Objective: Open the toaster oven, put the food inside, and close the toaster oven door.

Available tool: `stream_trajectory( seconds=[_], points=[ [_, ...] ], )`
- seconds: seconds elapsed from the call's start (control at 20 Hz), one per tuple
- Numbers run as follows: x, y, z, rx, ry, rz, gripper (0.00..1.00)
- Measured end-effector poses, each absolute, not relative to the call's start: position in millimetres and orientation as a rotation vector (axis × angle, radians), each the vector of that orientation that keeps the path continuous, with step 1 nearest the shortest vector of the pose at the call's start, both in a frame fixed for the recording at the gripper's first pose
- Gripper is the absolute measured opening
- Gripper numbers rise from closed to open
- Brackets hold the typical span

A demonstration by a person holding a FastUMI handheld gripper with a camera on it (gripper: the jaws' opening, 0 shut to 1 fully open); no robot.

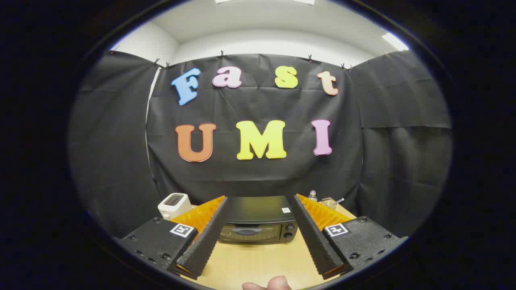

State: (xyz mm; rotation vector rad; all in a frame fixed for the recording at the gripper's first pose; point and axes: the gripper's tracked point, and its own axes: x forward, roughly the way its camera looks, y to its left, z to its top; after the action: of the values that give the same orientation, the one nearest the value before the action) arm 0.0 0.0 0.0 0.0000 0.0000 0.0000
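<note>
Gripper (258, 201) is spread wide, nothing btwn the fingers, nothing touched. It sits above the light wooden tabletop (258, 262), looking fwd along both fingers.

Black toaster oven w/ glass door (258, 223) stands on the tabletop just beyond the fingertips, seen in the gap btwn them. Door is closed, upright; dark handle (246, 230) runs across its upper part. Two round black knobs (288, 232) are stacked at the door's right side. Small white sticker (286, 210) sits on the oven's flat top near the right rear.

White boxy toaster w/ slotted top (174, 204) stands to the left of the oven, past the left finger, apart from the oven. To the right rear of the oven, past the right finger: a small clear bottle (312, 195) and a clear container w/ something sticking out (330, 202), too small to tell more.

Part of a person's hand (268, 284) shows at the near edge of the tabletop, below and btwn the fingers.

Can't make out the food from here.
</note>
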Motion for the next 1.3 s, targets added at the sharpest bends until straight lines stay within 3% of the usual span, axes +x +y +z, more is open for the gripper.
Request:
stream_trajectory(
  seconds=[1.3],
  points=[
    [26,-9,-14,0.025,0.053,0.037,1.00]
  ],
)
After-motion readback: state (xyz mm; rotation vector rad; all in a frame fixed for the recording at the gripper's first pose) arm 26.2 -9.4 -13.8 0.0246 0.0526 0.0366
